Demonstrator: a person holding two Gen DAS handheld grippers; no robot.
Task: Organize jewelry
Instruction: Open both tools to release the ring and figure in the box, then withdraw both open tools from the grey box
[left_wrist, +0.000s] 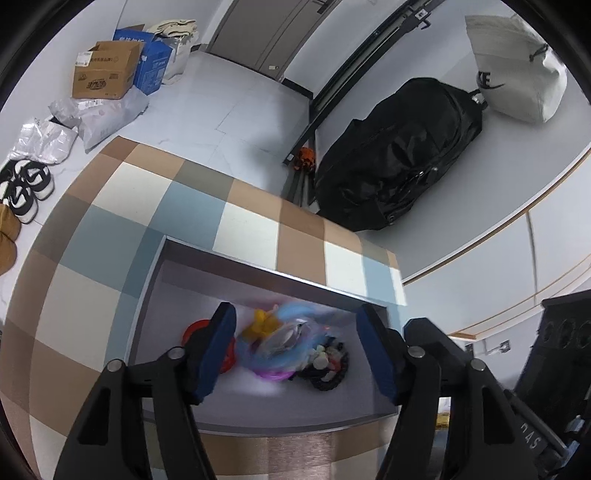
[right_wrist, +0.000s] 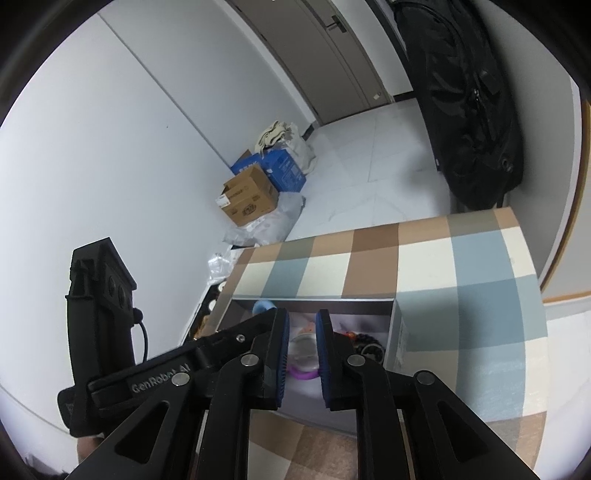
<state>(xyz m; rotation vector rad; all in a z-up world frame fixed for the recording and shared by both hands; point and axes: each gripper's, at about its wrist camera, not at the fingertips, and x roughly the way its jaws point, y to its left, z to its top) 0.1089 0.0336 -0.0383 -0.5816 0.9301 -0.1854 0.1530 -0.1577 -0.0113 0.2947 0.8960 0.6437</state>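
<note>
1. Nearest the lens of the left wrist camera, the left gripper (left_wrist: 297, 325) points down into the grey tray (left_wrist: 155, 291). Its jaws are spread wide; the blue pads press on nothing.
2. Jewelry pile (left_wrist: 291, 343) location: inside the grey tray, between the two left fingers as seen from that camera. The pile is blurred; individual pieces are hard to separate.
3. Parts of the pile that can be told apart, all inside the tray:
   - a red ring (left_wrist: 195, 330), partly hidden behind the left finger;
   - a yellow piece (left_wrist: 260, 323) at the far side of the pile;
   - a purple ring (left_wrist: 273, 374) at the near side of the pile;
   - a black beaded bracelet (left_wrist: 330, 376) at the pile's right edge.
4. The right gripper (right_wrist: 302, 343) also points down over the tray (right_wrist: 400, 339). Its jaws stand a little apart, with a narrow gap. A pale clear object (right_wrist: 303, 349) and the purple ring (right_wrist: 303, 373) show through the gap; whether the pads touch either cannot be told.
5. The tray sits sunk in a checked tabletop (left_wrist: 251, 229) of tan, cream and blue squares.
6. Beyond the far edge of the tabletop, a black bag (left_wrist: 399, 155) leans against the wall.
7. Left of the tabletop, cardboard boxes (left_wrist: 107, 70) and a pair of shoes (left_wrist: 26, 188) lie on the floor.
</note>
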